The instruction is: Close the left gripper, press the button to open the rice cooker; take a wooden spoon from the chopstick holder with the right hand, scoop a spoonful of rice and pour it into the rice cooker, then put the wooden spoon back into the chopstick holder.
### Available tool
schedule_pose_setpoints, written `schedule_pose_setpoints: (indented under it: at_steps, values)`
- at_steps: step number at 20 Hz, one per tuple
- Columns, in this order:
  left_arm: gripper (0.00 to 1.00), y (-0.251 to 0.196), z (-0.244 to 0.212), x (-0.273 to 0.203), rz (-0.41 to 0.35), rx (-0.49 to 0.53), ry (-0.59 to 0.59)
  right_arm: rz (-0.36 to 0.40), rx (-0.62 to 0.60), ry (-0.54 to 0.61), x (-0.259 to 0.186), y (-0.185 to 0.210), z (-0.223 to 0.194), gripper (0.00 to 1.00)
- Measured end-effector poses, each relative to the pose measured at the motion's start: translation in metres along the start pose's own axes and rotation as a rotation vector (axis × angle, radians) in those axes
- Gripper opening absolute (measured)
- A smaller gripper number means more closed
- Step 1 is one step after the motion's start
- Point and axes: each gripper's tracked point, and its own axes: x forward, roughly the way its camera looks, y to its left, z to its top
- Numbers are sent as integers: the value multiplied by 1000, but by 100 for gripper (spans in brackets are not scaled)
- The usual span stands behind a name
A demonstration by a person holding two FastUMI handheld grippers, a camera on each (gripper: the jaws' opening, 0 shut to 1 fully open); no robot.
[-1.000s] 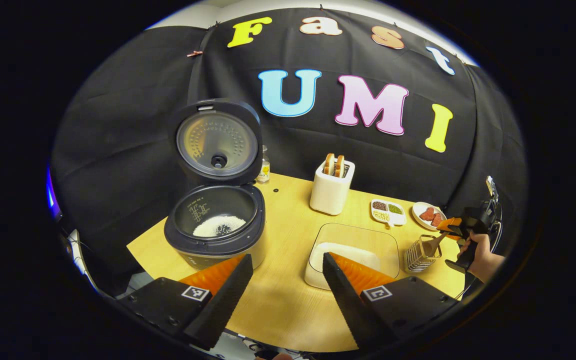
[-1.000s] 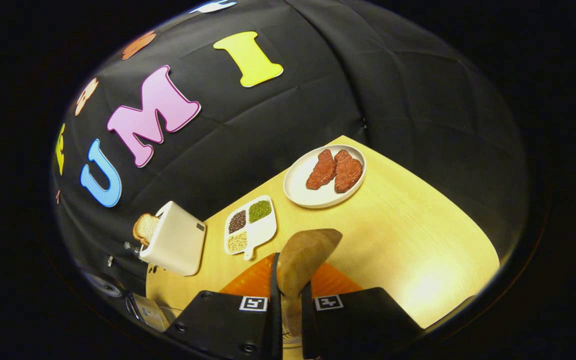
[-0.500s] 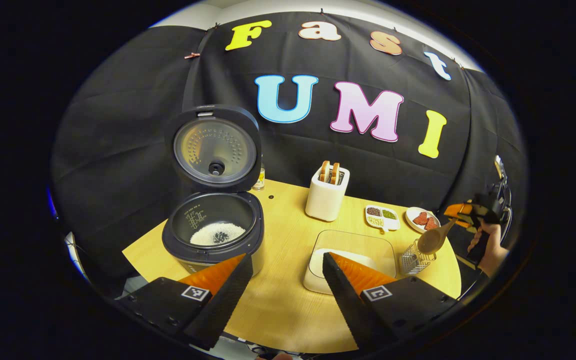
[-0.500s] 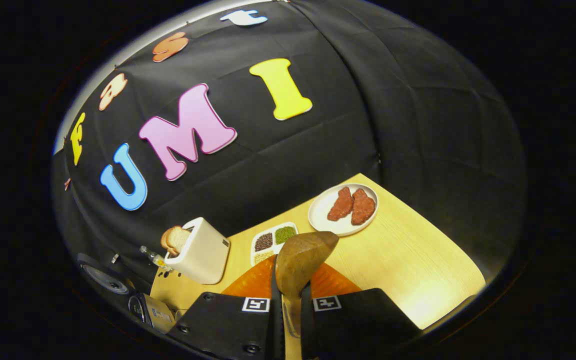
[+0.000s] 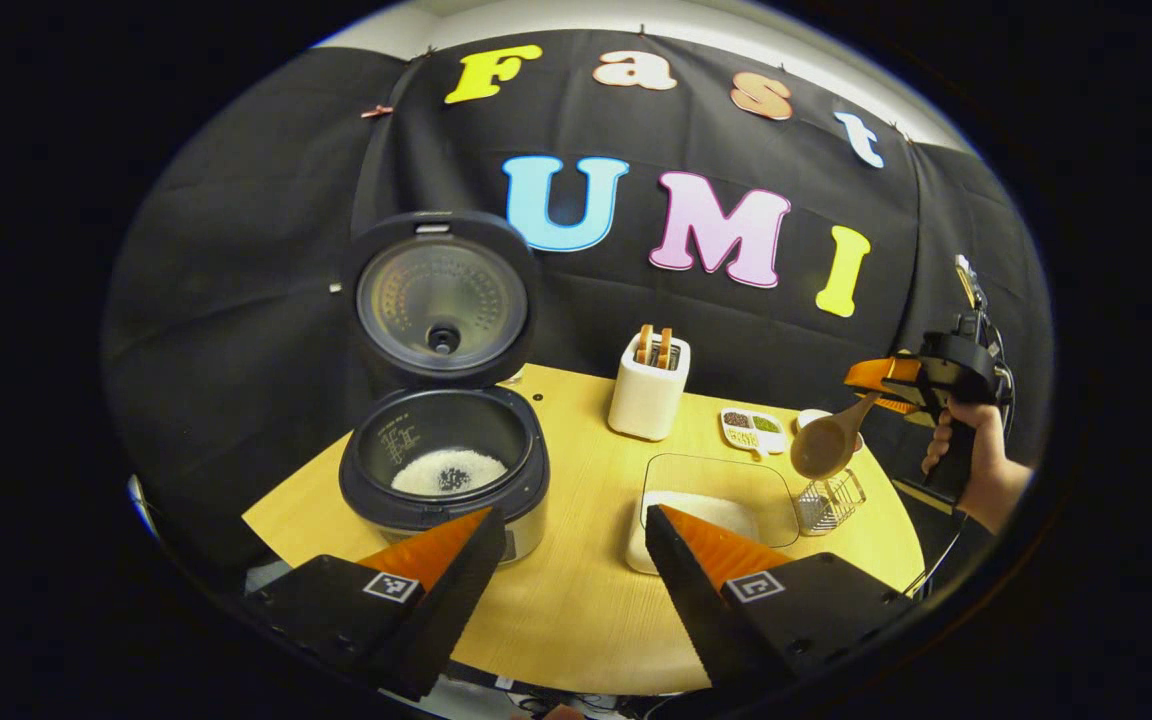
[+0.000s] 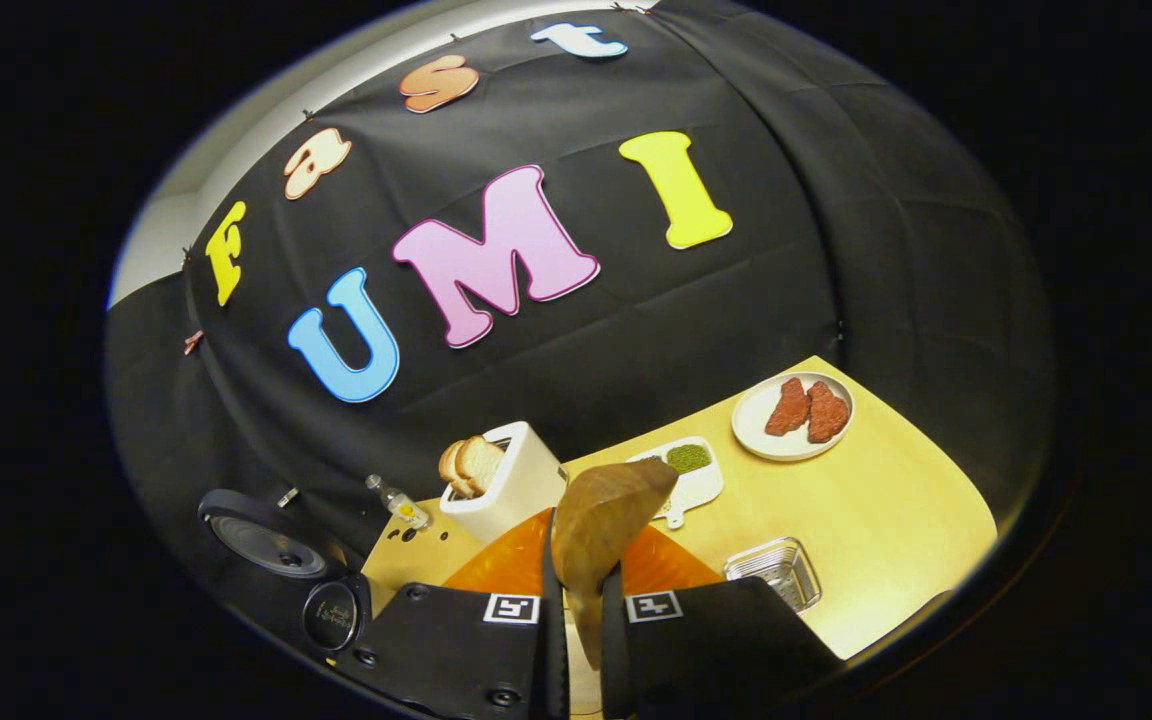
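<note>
- With its lid up, the rice cooker (image 5: 444,470) is ready for pouring.
- Right gripper (image 5: 876,385) grips the wooden spoon (image 6: 601,520), lifted above the holder (image 5: 828,500).
- Left gripper (image 5: 566,560) waits, jaws apart.

Black cloth wall (image 5: 236,260) behind, creased; pale wall strip (image 5: 696,20) above. Light wooden desk (image 5: 576,600), rounded edge, glare on near right.

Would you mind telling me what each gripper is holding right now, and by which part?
The right gripper holds the wooden spoon by its handle, bowl forward. The left gripper is open and holds nothing.
</note>
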Motion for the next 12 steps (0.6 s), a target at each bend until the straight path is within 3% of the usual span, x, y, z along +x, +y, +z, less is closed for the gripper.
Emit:
schedule_pose_setpoints:
  at_steps: [3, 12]
  values:
    - [95, 18, -11, 0, -27, -52, 20, 26, -29, 28, 9, 24, -28, 17]
    - [95, 83, 1, -10, 67, -24, -24, 17, -151, 97, 43, 35, -115, 17]
